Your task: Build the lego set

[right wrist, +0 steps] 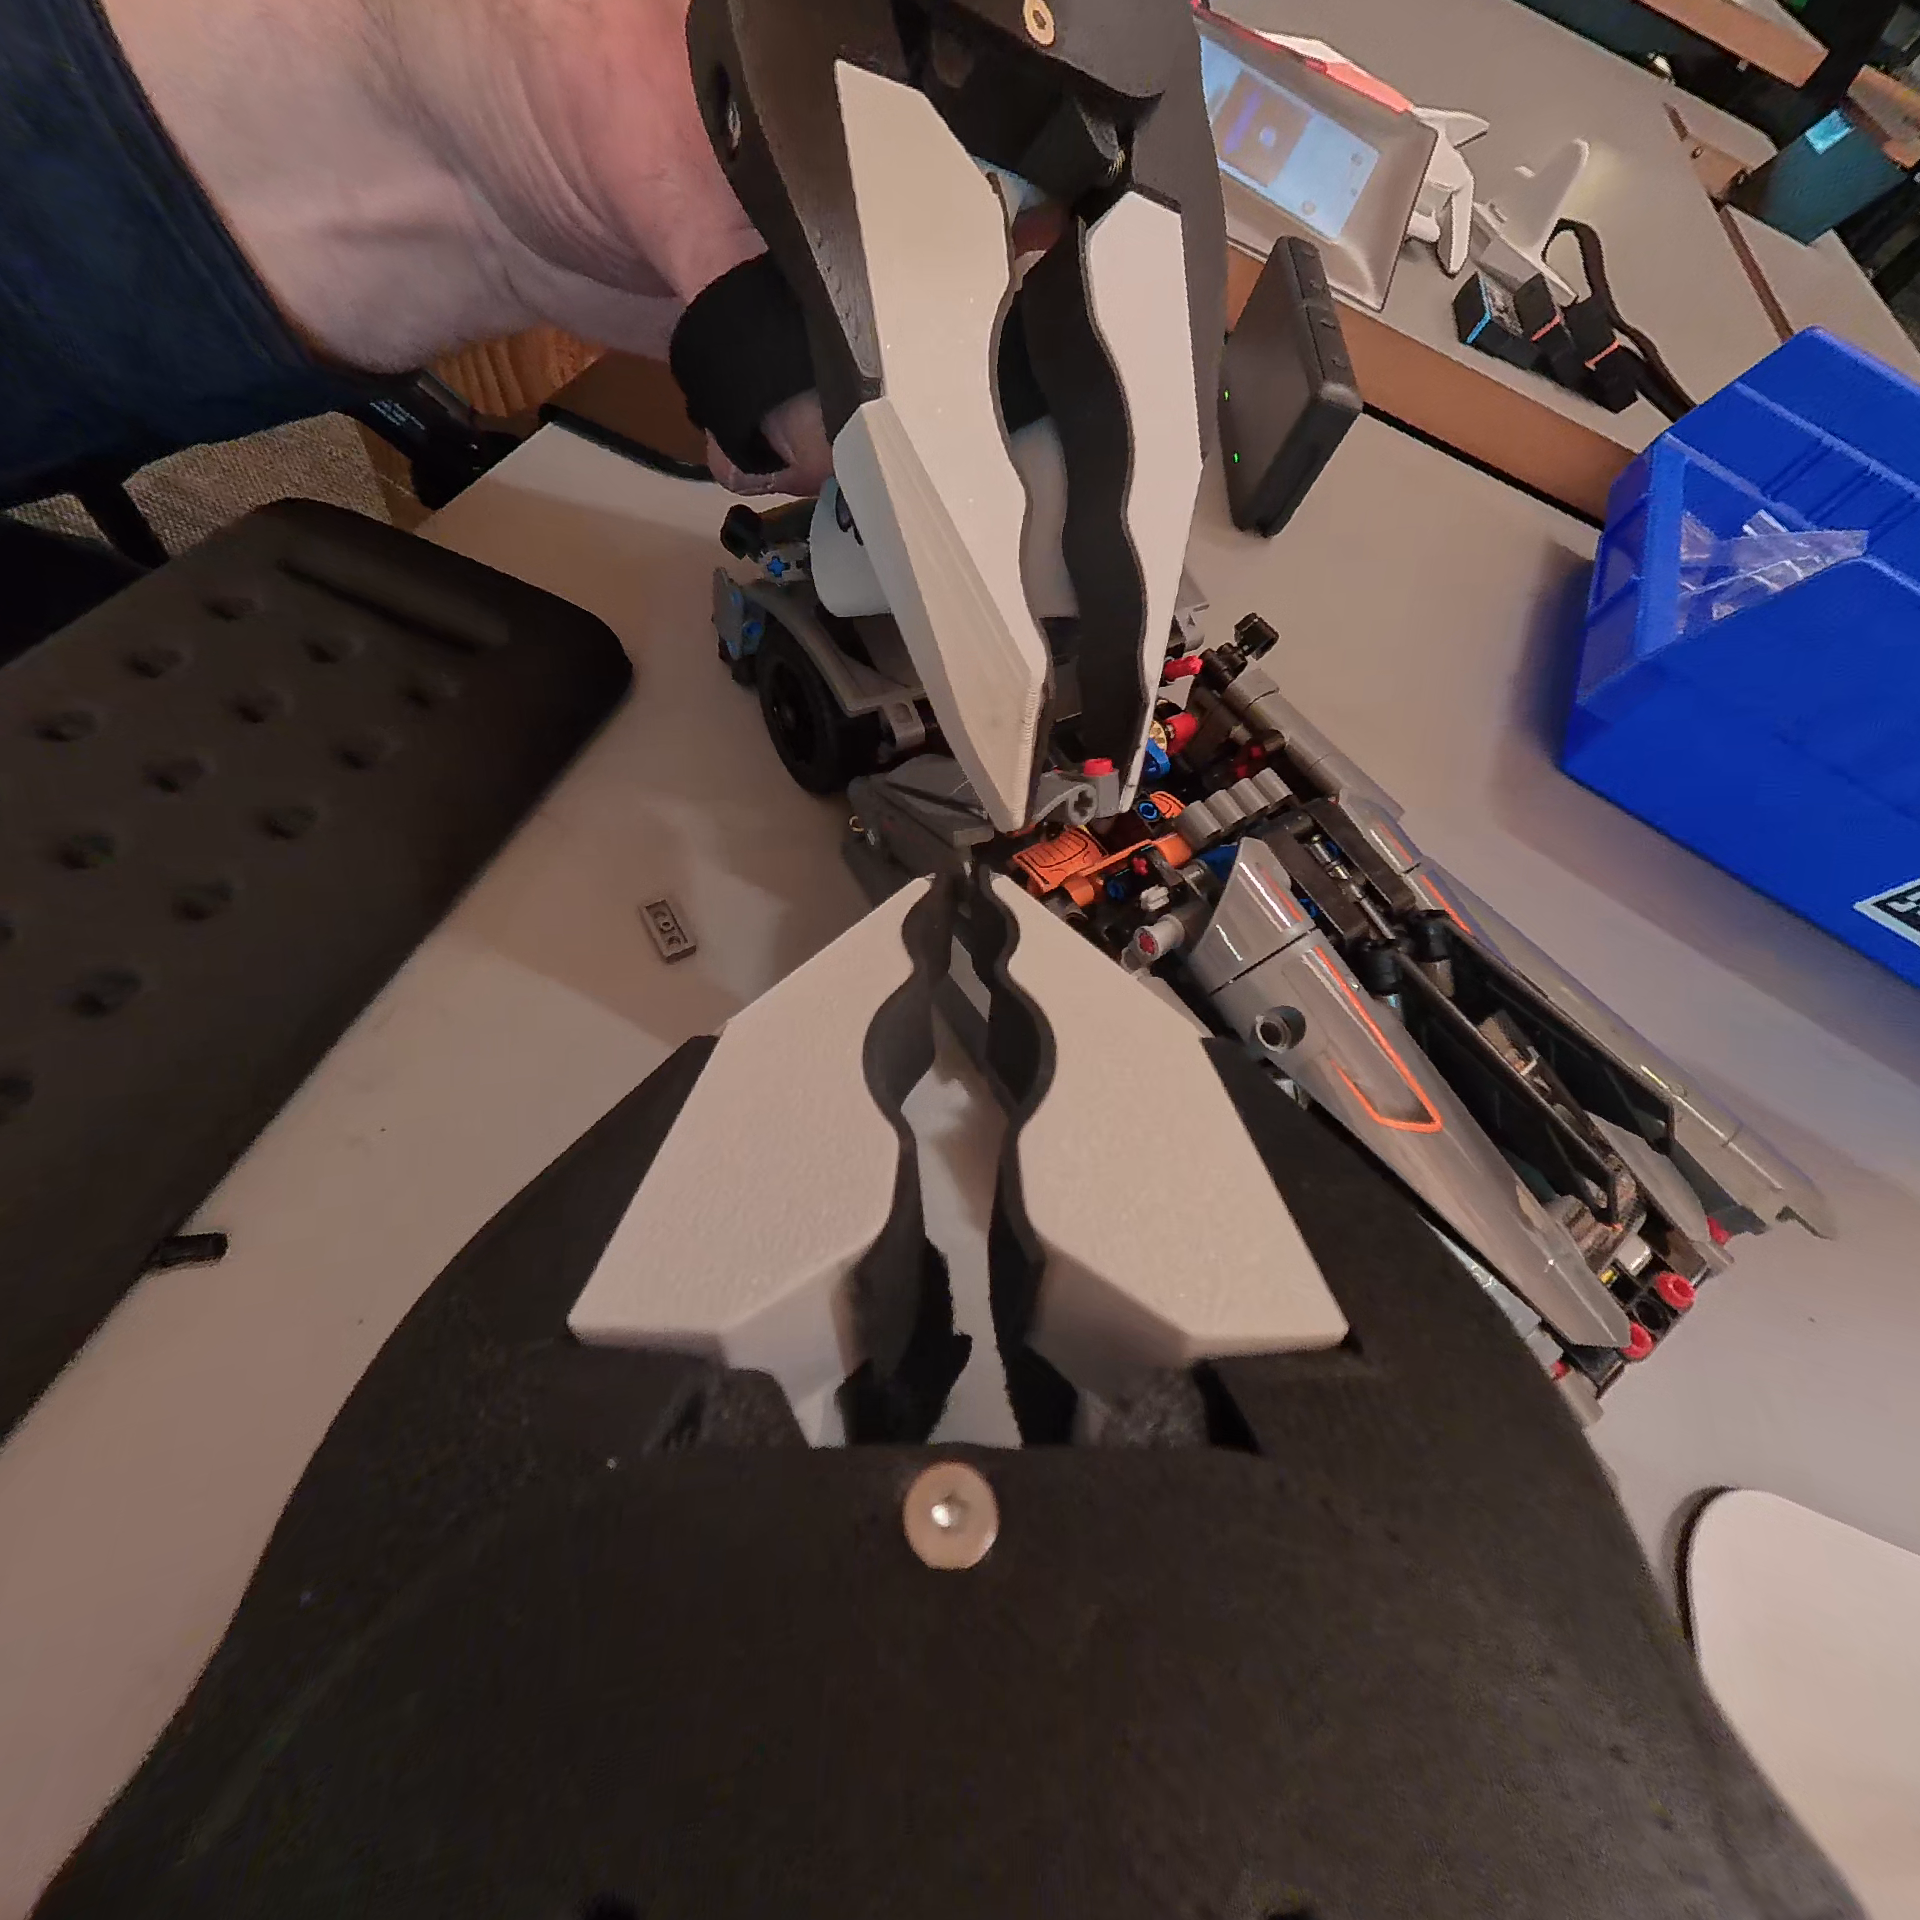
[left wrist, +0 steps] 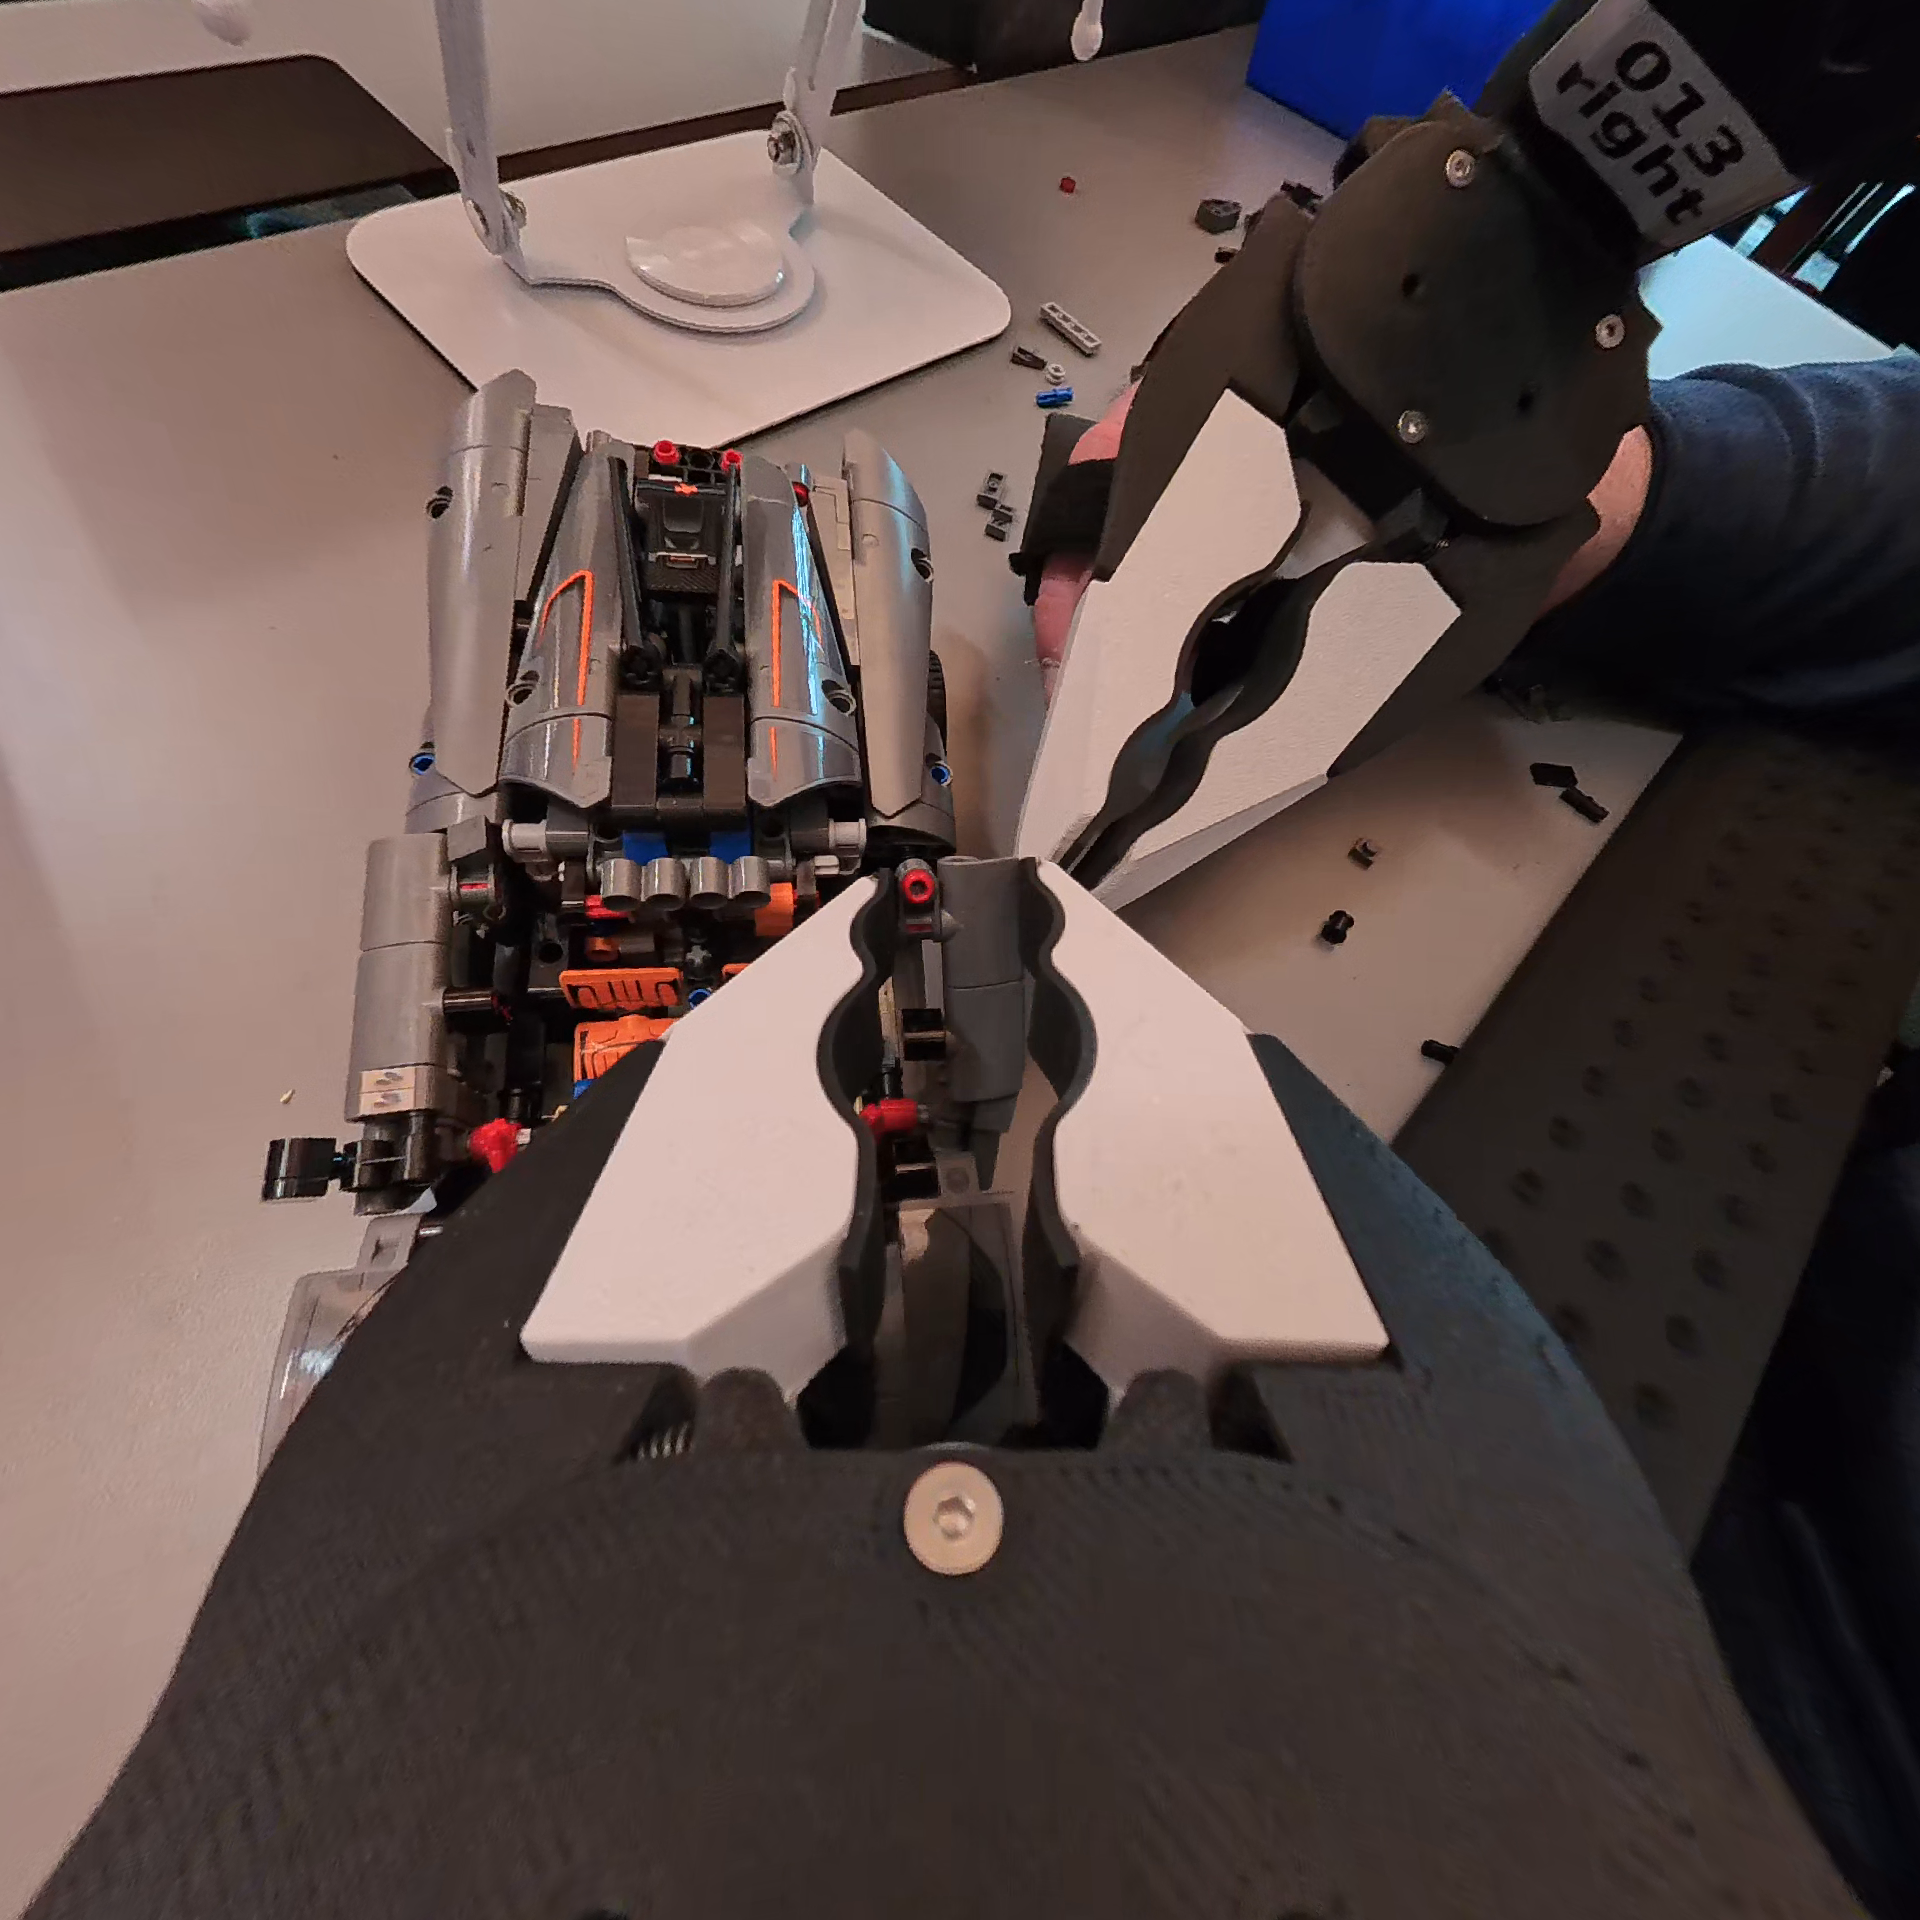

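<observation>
The grey, black and orange lego car (left wrist: 675, 644) lies on the table, and also shows in the right wrist view (right wrist: 1403, 1018). My left gripper (left wrist: 956, 883) is shut on a grey side panel (left wrist: 982, 977) with red pins at the car's right side. In the right wrist view it (right wrist: 1070, 800) comes down from above onto that spot. My right gripper (right wrist: 961, 883) has its fingers almost together, tips against the car's edge just below the left gripper's tips. I cannot tell if it pinches anything. In the left wrist view it (left wrist: 1081, 862) comes in from the upper right.
A white stand base (left wrist: 675, 281) sits behind the car. Small loose pieces (left wrist: 1070, 327) lie scattered to its right. A black perforated mat (right wrist: 208, 831) flanks the car. A blue bin (right wrist: 1766, 675), a black device (right wrist: 1288, 395) and a small grey plate (right wrist: 668, 928) are nearby. Left and right tips are no more than a few centimetres apart. Between my right fingertips and the small grey plate (right wrist: 668, 928) there is roughly 8 cm.
</observation>
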A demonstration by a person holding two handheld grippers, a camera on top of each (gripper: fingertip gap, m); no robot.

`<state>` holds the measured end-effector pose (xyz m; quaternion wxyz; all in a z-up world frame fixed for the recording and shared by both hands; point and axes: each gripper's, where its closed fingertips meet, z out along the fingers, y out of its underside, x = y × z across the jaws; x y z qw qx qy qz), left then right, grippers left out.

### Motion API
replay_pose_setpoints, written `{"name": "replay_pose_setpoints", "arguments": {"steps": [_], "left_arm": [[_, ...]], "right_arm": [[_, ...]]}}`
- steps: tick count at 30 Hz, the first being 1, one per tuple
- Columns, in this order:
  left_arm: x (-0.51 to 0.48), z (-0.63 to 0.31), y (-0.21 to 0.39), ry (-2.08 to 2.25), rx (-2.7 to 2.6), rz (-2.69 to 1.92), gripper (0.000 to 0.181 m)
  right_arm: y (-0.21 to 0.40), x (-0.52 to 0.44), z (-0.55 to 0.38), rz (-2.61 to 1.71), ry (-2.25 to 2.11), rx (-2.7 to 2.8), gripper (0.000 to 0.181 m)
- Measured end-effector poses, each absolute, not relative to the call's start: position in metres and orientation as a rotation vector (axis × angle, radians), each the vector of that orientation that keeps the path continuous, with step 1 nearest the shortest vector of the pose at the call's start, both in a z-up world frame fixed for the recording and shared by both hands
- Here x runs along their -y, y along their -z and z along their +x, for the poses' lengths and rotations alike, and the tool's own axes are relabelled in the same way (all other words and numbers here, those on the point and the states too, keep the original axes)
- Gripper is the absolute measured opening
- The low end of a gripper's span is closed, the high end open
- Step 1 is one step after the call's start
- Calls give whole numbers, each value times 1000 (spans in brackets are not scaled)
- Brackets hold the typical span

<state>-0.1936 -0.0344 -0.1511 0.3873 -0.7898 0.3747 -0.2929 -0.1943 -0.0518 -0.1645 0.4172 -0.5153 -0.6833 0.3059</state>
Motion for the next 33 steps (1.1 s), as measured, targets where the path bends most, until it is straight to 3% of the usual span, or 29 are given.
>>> {"name": "replay_pose_setpoints", "arguments": {"steps": [25, 29, 33], "left_arm": [[43, -199, 149, 685, -986, -2023, 22], [52, -210, 175, 507, -1093, -2144, 28], [52, -210, 178, 468, -1112, -2143, 23]], "right_arm": [[165, 50, -193, -1311, -794, 1707, 1], [164, 50, -193, -1310, -801, 1703, 2], [164, 50, -193, -1311, -804, 1699, 2]]}}
